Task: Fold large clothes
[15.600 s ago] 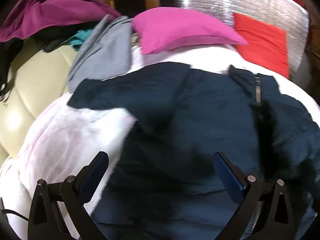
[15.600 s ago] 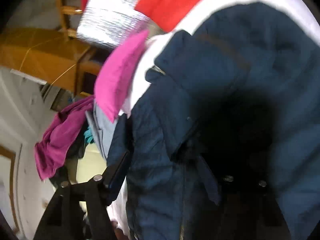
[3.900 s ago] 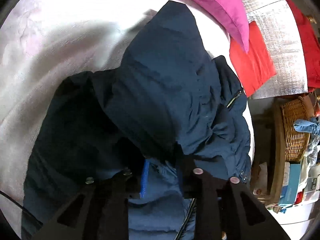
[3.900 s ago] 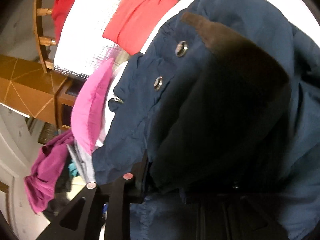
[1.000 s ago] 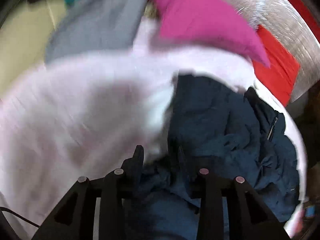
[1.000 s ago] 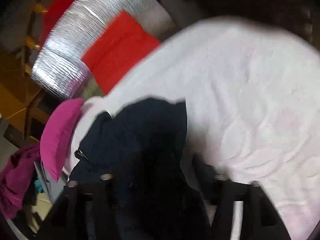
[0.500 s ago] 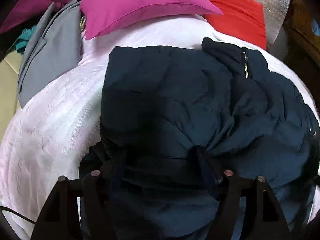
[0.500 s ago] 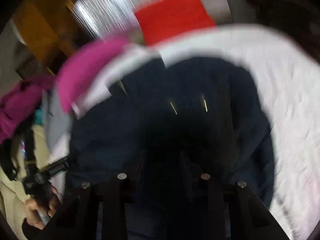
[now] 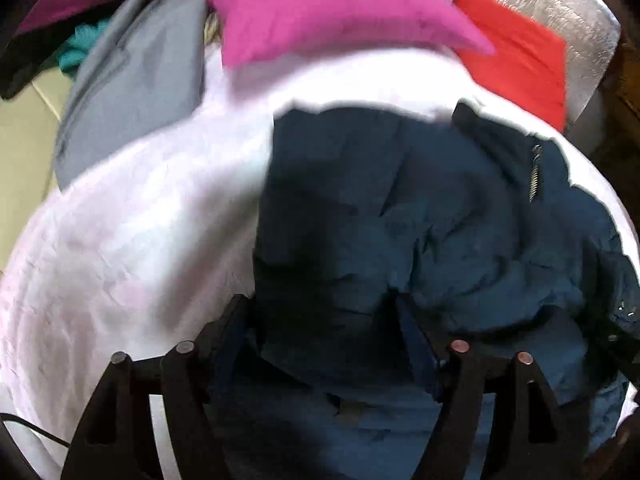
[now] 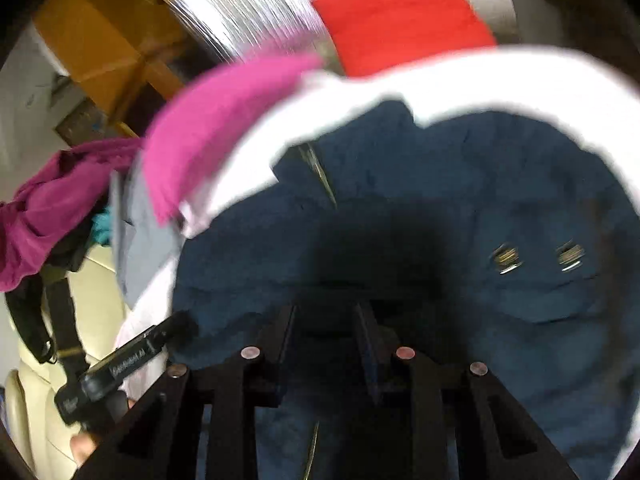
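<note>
Both views are smeared by motion blur, and the near part of the navy jacket [image 9: 420,216] is lost in shadow around the fingers. In the right wrist view the jacket's snap fasteners [image 10: 506,258] are seen only as streaks. Behind the jacket a pink pillow [image 9: 328,8], a red cushion [image 9: 516,48], a grey garment [image 9: 132,92] and a magenta garment [image 10: 52,200] are seen. The jacket is bunched on a white bedspread [image 9: 128,232]. The left gripper [image 9: 324,332] is held partly open, with jacket folds bulging between the jaws; a grip cannot be confirmed. The right gripper [image 10: 326,332] has its jaws narrowly apart, with jacket fabric between them in deep shadow.
</note>
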`<state>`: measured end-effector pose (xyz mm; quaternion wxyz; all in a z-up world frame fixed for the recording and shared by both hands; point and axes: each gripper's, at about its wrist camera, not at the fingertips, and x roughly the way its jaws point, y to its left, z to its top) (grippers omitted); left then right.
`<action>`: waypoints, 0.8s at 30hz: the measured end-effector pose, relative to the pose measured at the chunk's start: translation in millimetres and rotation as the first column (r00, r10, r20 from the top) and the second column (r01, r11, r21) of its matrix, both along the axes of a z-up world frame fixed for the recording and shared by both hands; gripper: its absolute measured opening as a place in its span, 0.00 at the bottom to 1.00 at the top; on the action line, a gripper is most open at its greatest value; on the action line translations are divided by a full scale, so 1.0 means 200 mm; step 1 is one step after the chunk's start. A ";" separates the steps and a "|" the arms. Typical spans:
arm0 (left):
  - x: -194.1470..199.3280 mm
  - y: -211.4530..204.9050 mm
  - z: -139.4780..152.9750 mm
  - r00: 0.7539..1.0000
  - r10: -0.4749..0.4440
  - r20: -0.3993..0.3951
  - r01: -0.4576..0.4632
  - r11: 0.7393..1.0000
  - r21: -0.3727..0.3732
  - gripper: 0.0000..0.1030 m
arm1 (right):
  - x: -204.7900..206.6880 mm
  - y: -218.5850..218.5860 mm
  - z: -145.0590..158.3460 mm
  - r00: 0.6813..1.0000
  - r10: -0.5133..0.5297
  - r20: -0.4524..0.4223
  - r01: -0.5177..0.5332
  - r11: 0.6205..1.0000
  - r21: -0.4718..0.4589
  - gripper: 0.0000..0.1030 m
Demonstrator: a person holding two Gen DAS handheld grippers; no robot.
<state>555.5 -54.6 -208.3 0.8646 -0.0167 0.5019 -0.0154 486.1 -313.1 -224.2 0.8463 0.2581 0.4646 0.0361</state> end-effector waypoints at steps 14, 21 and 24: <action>-0.02 0.00 0.09 0.999 -0.051 0.004 0.050 0.998 0.031 0.79 | -0.30 -0.23 -0.03 0.999 -0.044 0.004 0.044 0.993 0.107 0.32; -0.08 0.06 0.13 0.998 -0.062 -0.012 0.062 0.998 0.007 0.79 | -0.52 -0.37 0.10 0.993 -0.100 0.061 0.088 0.981 0.170 0.36; -0.17 0.10 0.18 0.998 -0.063 0.019 0.062 0.998 0.030 0.79 | -0.75 -0.52 0.17 0.980 -0.169 0.106 0.146 0.970 0.192 0.59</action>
